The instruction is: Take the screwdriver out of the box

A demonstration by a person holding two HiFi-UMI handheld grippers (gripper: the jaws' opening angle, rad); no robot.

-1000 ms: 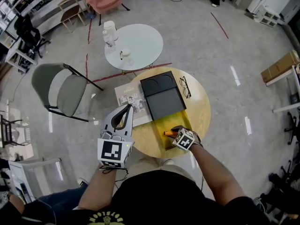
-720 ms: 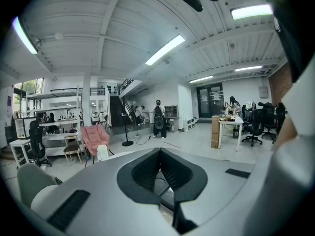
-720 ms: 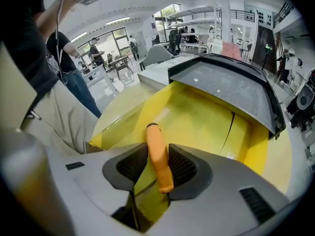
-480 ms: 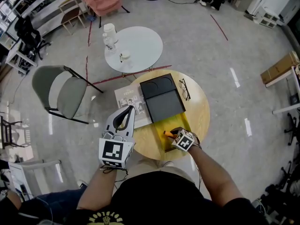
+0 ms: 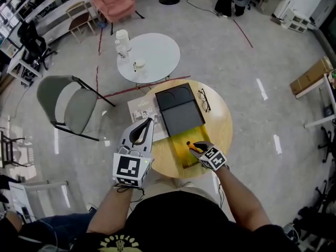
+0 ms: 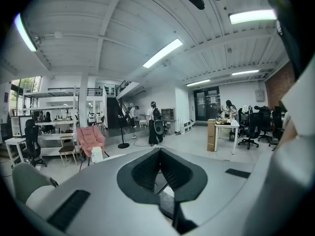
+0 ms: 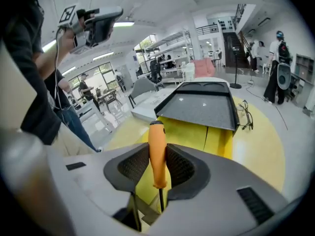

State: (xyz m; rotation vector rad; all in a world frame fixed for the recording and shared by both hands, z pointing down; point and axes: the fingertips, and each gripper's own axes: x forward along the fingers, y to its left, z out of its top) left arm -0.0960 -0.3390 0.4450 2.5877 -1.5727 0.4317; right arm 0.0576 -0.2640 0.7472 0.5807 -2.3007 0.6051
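An orange-handled screwdriver (image 7: pixel 156 149) stands upright between the pads of my right gripper (image 7: pixel 157 163), which is shut on its handle. In the head view the right gripper (image 5: pixel 196 147) hangs just above the open box (image 5: pixel 185 154), whose inside is yellow, and the screwdriver (image 5: pixel 191 144) pokes out of its jaws. The box's black lid (image 5: pixel 181 109) lies flat beyond it on the round wooden table (image 5: pixel 223 125). My left gripper (image 5: pixel 147 123) hovers at the table's left edge with its jaws together and nothing in them. The left gripper (image 6: pixel 160 151) looks out level over the room.
A pair of glasses (image 5: pixel 203 100) lies to the right of the lid and a magazine (image 5: pixel 143 111) to its left. Behind stand a white round table (image 5: pixel 149 54) with bottles and a grey chair (image 5: pixel 68 104). People stand far off in the room.
My right gripper has risen and shifted a little to the right, lifting the screwdriver up from the box's floor. The left gripper has stayed put.
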